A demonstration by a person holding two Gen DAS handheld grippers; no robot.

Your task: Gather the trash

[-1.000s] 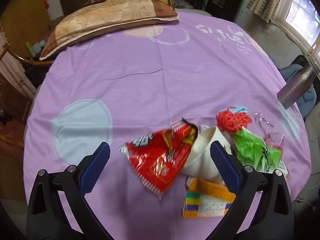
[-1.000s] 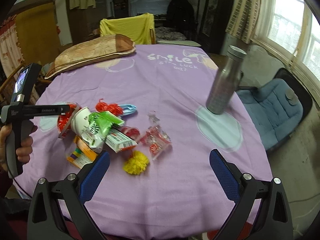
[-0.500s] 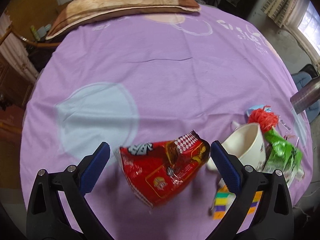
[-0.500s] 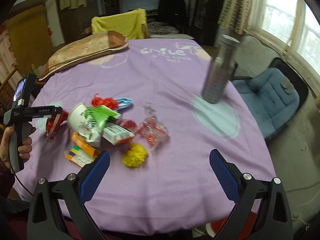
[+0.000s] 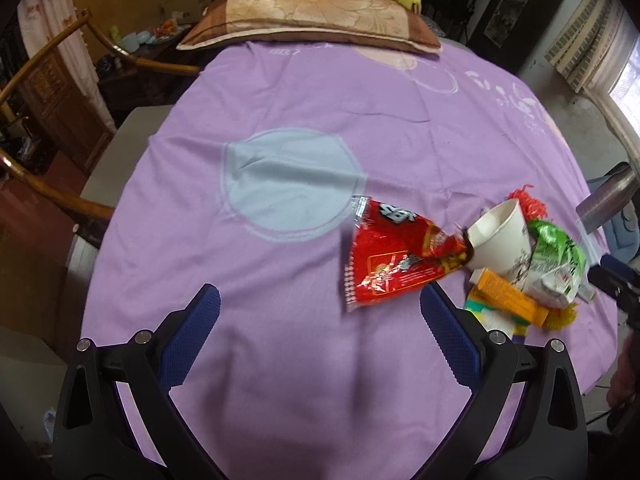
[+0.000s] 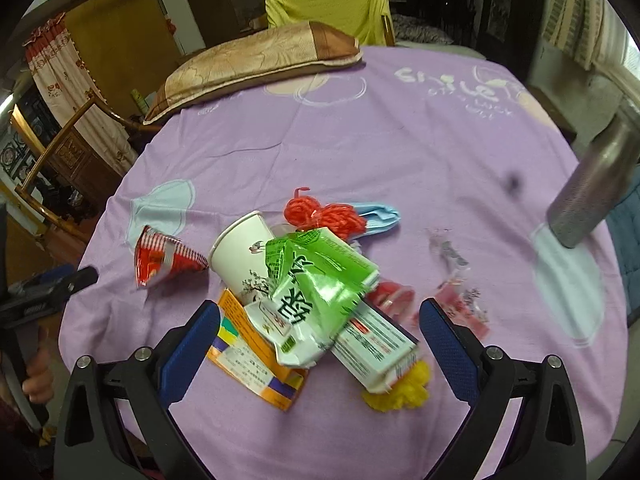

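The left gripper [image 5: 320,320] hangs over the purple tabletop [image 5: 304,88] with its fingers [image 5: 192,332] spread wide and nothing between them. The red snack bag [image 5: 396,258] lies just ahead of the right-hand finger, off the centre line, its far corner touching the paper cup [image 5: 500,240]. The right gripper [image 6: 320,332] also has its fingers wide apart and empty, and the trash heap sits directly ahead of and between them: the green wrapper [image 6: 316,280] draped over the paper cup [image 6: 244,252], an orange box [image 6: 252,344] by the left-hand finger, a white carton [image 6: 376,344] running toward the right-hand finger with a yellow pompom [image 6: 400,392] beneath its end.

The likely trouble is the overlap. Closing on the green wrapper could drag the cup or carton along and scatter the heap, or the slick foil could slip out. On the left, the bag lies off-centre, so a straight closure may only nudge it. The metal bottle [image 6: 592,184] stands well off to the right, so only a wide swing toward it would risk knocking it over
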